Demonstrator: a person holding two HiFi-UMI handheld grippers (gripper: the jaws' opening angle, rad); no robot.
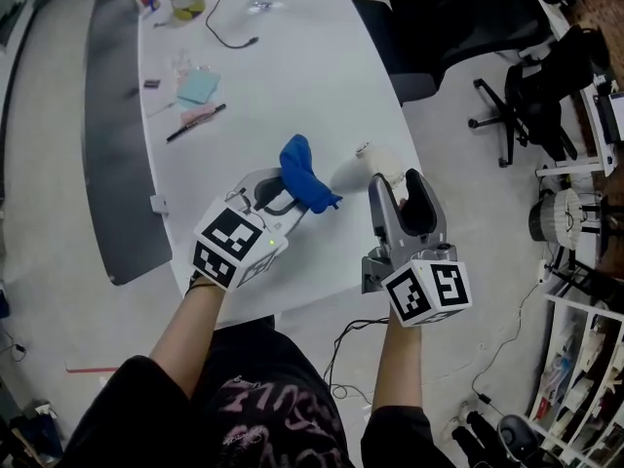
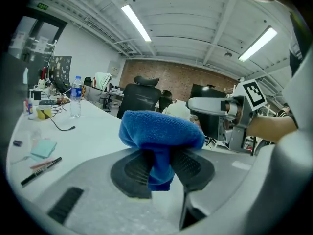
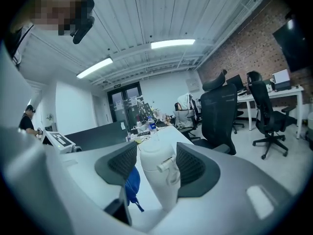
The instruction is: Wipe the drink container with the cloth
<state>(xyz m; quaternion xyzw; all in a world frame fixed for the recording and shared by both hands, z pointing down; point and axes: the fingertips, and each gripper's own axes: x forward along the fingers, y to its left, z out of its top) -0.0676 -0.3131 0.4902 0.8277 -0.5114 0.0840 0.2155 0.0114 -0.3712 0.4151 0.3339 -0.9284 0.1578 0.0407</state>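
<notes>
Left gripper (image 2: 159, 166): fingers (image 2: 132, 168) clamped on the blue cloth (image 2: 161, 131), which bunches above them. Right gripper (image 3: 157, 163): fingers (image 3: 193, 168) wide apart, pressing both sides of the white bottle (image 3: 156, 180), held over the table (image 1: 292, 76) edge. The cloth is just beside the bottle.

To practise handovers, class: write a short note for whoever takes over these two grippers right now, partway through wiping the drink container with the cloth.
Left gripper: shut on the blue cloth.
Right gripper: shut on the white drink container, over the table near its edge.
The cloth is just left of the container; whether they touch is unclear.
Done: both things gripped.
Left: rub the cloth over the container.
</notes>
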